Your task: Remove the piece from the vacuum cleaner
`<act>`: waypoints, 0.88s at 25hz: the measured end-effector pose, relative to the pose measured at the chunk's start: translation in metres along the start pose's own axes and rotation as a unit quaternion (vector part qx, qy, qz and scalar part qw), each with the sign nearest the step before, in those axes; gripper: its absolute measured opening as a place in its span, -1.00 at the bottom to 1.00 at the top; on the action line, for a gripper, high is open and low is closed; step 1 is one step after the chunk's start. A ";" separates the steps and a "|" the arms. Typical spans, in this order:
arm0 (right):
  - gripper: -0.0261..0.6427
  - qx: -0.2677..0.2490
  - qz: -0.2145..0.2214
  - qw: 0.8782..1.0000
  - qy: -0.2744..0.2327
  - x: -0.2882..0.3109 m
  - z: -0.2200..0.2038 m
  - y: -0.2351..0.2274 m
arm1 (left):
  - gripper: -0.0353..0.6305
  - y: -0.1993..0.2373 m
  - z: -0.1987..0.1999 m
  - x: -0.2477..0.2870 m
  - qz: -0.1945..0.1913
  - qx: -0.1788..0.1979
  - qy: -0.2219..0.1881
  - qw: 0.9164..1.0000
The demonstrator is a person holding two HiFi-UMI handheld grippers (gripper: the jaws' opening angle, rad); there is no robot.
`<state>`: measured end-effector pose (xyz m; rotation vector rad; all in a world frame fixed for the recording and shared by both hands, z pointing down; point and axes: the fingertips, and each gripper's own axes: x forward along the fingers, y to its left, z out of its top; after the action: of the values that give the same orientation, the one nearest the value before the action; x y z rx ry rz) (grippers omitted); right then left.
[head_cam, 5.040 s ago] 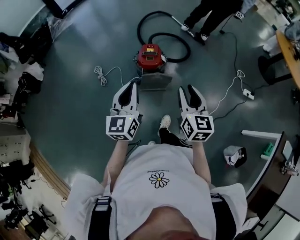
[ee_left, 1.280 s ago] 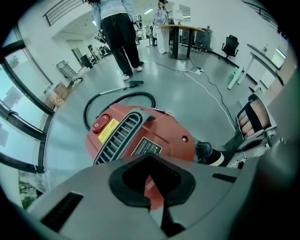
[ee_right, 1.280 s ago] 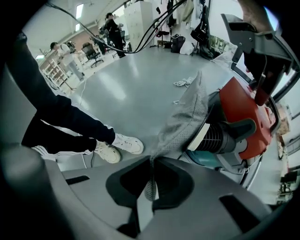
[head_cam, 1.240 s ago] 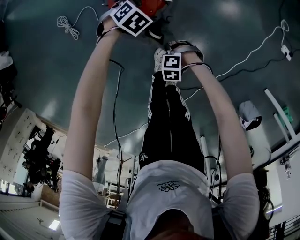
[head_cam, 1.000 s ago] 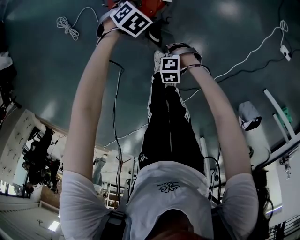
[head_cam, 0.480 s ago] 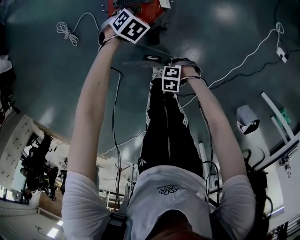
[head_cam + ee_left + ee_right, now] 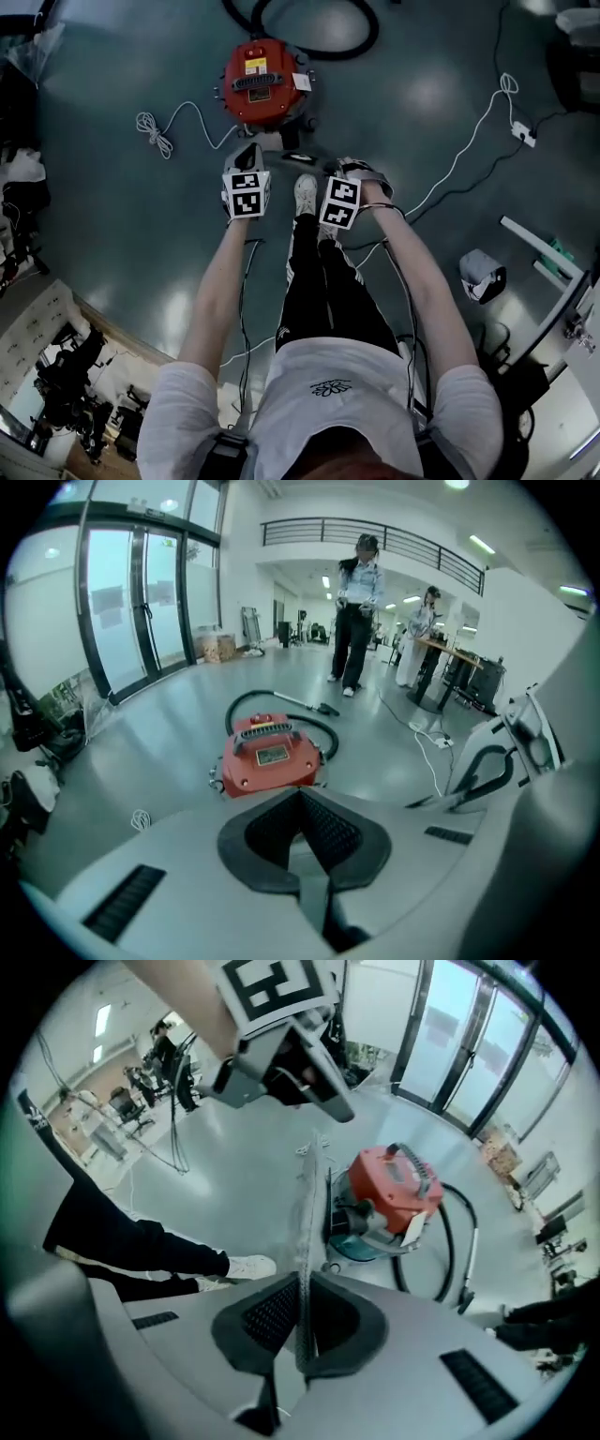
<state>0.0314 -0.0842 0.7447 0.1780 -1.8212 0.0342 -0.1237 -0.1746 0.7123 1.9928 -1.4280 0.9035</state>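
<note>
The red vacuum cleaner stands on the grey floor ahead of me, its black hose looped behind it. In the left gripper view the vacuum cleaner is straight ahead, with my left gripper shut and empty, a short way back from it. My right gripper is shut on a thin flat grey piece, seen edge-on and standing up between the pads. In the head view the piece hangs just in front of the vacuum, between my left gripper and my right gripper.
A coiled white cord lies left of the vacuum. A white cable runs to a power strip at the right. A grey-white object sits on the floor at the right. My white shoe is below the piece. Two people stand farther back.
Both grippers have drawn back from the vacuum toward my body. The right one has carried the flat piece away with it. The vacuum now shows whole.
</note>
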 end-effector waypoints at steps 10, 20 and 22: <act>-0.85 0.139 -0.252 0.945 -0.157 -0.261 0.035 -0.050 | -0.89 -0.051 0.175 -0.254 0.038 -0.073 -0.275 0.958; -0.85 0.252 -0.399 0.810 -0.349 -0.472 0.065 -0.074 | -0.89 -0.073 0.262 -0.421 0.062 -0.091 -0.441 0.891; -0.85 0.296 -0.396 0.773 -0.397 -0.505 0.063 -0.075 | -0.89 -0.078 0.267 -0.440 0.060 -0.082 -0.457 0.884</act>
<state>0.1049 -0.1139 0.2367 1.6124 -2.3591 -0.0790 -0.0887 -0.0821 0.2015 2.3124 -2.0257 -0.2113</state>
